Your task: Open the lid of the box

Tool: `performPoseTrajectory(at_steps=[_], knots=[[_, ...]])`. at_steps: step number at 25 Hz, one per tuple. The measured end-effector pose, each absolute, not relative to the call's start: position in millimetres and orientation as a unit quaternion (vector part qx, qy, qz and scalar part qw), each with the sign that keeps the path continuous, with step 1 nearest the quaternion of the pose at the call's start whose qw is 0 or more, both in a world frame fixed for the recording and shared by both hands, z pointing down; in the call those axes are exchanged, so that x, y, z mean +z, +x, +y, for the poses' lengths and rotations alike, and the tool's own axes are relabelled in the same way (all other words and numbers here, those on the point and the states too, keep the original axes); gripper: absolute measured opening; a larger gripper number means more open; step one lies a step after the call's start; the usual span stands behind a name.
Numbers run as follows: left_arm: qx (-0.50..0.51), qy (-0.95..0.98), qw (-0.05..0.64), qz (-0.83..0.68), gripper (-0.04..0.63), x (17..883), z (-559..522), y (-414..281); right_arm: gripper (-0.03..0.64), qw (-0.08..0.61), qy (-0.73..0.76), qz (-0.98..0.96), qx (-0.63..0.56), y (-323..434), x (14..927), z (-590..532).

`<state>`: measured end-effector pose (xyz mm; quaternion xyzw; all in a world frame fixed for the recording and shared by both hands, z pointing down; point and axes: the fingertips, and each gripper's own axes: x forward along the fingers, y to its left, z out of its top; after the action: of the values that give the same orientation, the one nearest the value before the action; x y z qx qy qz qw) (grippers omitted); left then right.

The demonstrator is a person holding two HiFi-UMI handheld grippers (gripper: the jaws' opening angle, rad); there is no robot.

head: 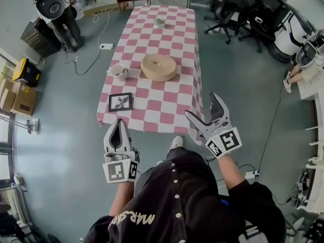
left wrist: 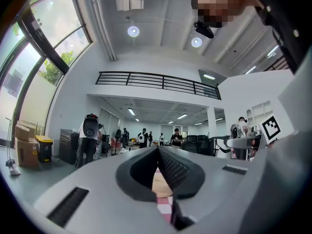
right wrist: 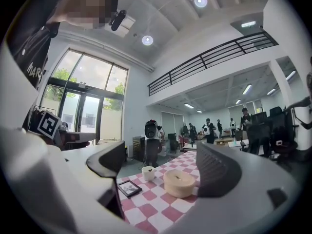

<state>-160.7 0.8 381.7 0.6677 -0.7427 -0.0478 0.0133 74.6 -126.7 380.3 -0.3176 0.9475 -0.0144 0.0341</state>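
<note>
The left gripper [head: 120, 121] is being held short of the table, jaws pressed together on nothing. The round box [head: 159, 67] is being shown mid-table on the checked cloth [head: 167, 101], lid on, untouched, while the right gripper [head: 201, 105] is being held near the table's edge, jaws spread wide.

Floor [head: 61, 135]: grey-blue, smooth, with a power strip [head: 106, 46] and its cable lying on it. Long table [head: 174, 29] is covered by a red-and-white checked cloth. Black office chairs [head: 233, 9] stand at far right. Cardboard boxes [head: 15, 97] are stacked at left. Tall windows [right wrist: 83, 111], railed mezzanine [left wrist: 156, 82], round ceiling lights [left wrist: 133, 31] lit.
</note>
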Motion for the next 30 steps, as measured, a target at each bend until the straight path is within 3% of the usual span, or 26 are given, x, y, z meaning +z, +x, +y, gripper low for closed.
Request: performPoseTrajectory(at_steps=[17,30], knots=[[-0.037,0.66,0.021,-0.75,0.008,379.3,-78.6,-170.8,0.446,0.013,-0.286,0.958,0.013,46.1,383.0,-200.2],[-0.026,0.635,0.054,-0.77,0.008,406.2,-103.8,-164.6,0.446,0.009,-0.247,0.968,-0.04,28.5,423.8,-234.5]])
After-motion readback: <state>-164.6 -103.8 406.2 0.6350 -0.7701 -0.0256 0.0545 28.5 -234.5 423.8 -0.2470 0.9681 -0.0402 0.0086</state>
